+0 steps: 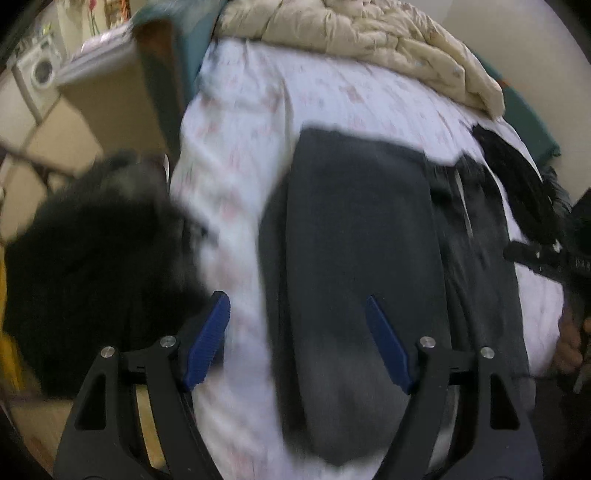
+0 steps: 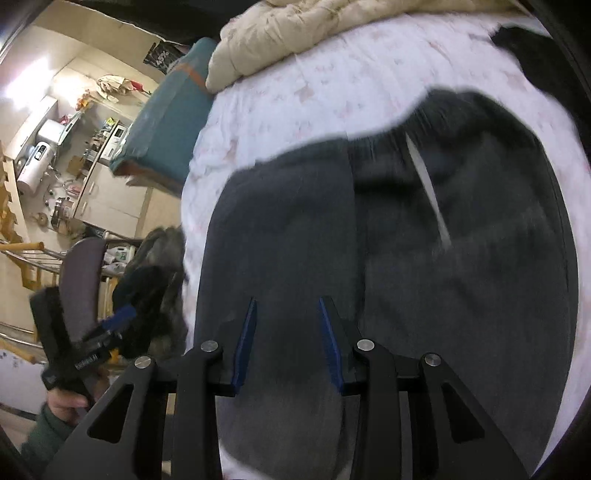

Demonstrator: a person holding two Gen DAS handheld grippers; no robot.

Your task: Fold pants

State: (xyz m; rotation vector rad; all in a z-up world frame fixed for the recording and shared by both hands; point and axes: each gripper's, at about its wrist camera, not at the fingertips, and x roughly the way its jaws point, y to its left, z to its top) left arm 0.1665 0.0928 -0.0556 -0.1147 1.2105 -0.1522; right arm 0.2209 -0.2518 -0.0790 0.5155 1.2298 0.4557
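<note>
Dark grey pants (image 1: 358, 221) lie on a bed's white flowered sheet (image 1: 236, 155), with one panel laid over the rest and a white drawstring (image 2: 428, 192) showing near the waistband. My left gripper (image 1: 295, 295) hangs open above the pants' left edge, with its blue pads wide apart and nothing between them. Over the middle of the pants (image 2: 295, 221), my right gripper (image 2: 287, 299) is open with a narrower gap and grips no cloth. Both views are blurred.
A beige quilt (image 1: 351, 33) is bunched at the far end of the bed. A black garment (image 1: 517, 173) lies at the right edge of the sheet. A dark furry mass (image 1: 92, 240) sits beside the bed on the left. A hand (image 2: 64, 402) holds a gripper handle.
</note>
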